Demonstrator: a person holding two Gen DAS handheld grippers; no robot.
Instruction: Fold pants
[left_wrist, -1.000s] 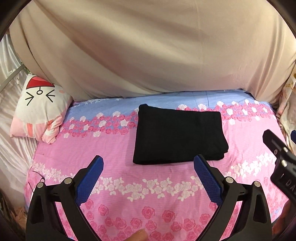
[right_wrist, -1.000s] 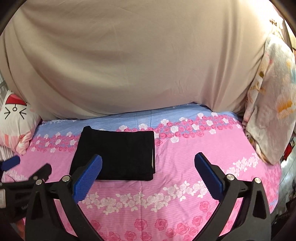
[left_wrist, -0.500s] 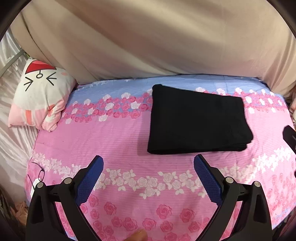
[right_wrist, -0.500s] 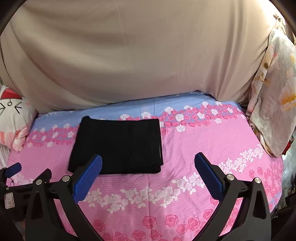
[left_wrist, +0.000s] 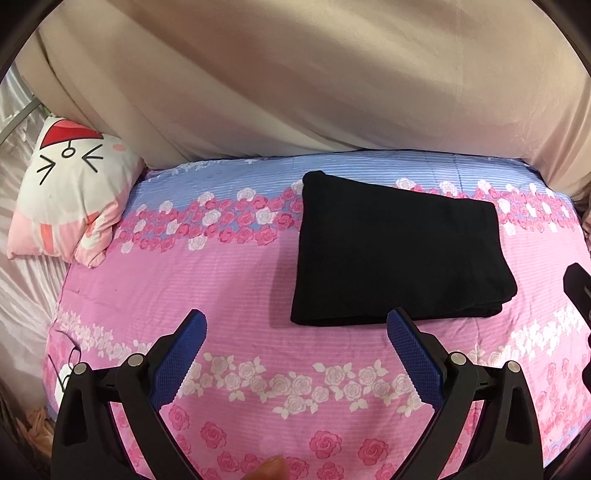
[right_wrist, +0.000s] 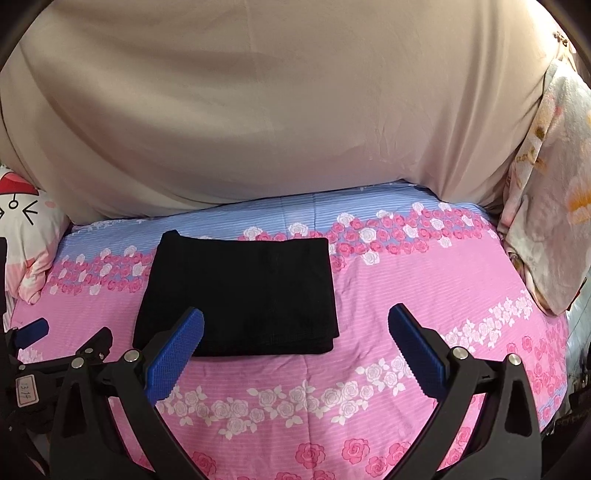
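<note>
Black pants (left_wrist: 399, 251) lie folded into a flat rectangle on the pink floral bed sheet (left_wrist: 221, 295); they also show in the right wrist view (right_wrist: 240, 295). My left gripper (left_wrist: 295, 354) is open and empty, held above the sheet in front of the pants and to their left. My right gripper (right_wrist: 295, 354) is open and empty, in front of the pants and to their right. The right gripper's edge shows at the far right of the left wrist view (left_wrist: 580, 291); the left gripper shows at the lower left of the right wrist view (right_wrist: 55, 354).
A cat-face pillow (left_wrist: 70, 195) lies at the bed's left end. A beige cloth (left_wrist: 314, 81) covers the wall behind the bed. A floral blanket (right_wrist: 550, 206) hangs at the right end. The bed's right edge (right_wrist: 554, 369) drops off.
The left gripper has swung left, so the pants sit further right in its view. The right gripper has moved slightly closer to the bed. Both stay open.
</note>
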